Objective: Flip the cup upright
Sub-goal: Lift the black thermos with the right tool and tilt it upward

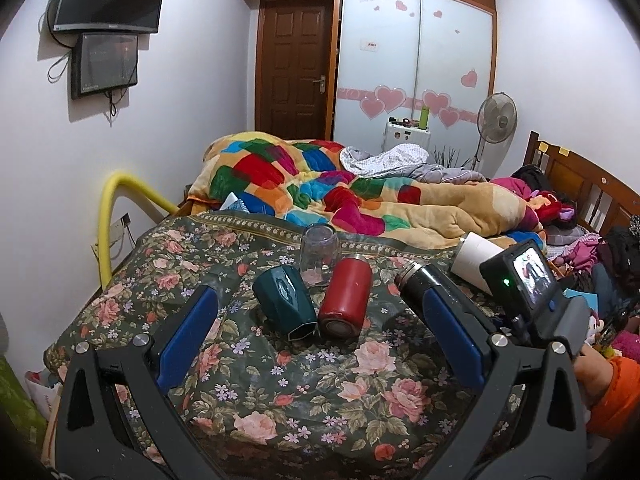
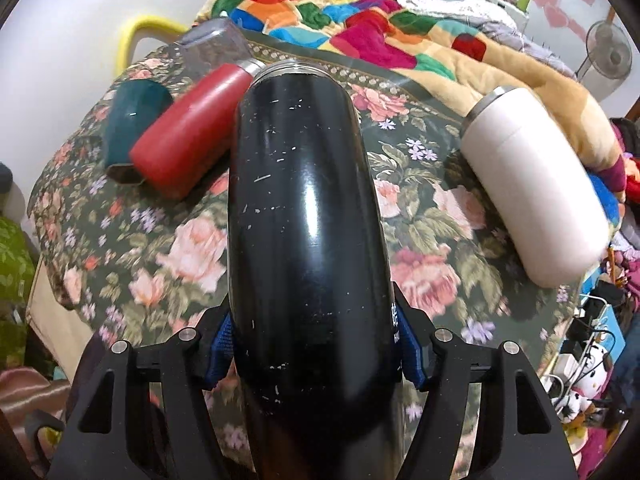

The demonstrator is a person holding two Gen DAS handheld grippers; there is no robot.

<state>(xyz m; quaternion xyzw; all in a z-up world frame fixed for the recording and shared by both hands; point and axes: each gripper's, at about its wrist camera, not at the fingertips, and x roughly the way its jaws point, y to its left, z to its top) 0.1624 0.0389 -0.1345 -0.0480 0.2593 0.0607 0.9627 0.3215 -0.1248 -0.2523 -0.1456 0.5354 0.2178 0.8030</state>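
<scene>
Five vessels lie on the floral quilt (image 1: 280,380) — we count a teal cup (image 1: 285,300), a red flask (image 1: 346,296), a clear glass jar (image 1: 318,254), a white flask (image 2: 536,188) and the black flask (image 2: 304,216). Our right gripper (image 2: 316,352) clamps the black flask near its base, its steel-rimmed mouth pointing away from us toward the patchwork blanket (image 1: 340,188). Our left gripper (image 1: 320,328) hangs with its jaws spread wide and nothing between them, over the quilt's near edge. Teal cup and red flask lie side by side near the quilt's middle — the white flask rests at its right edge.
</scene>
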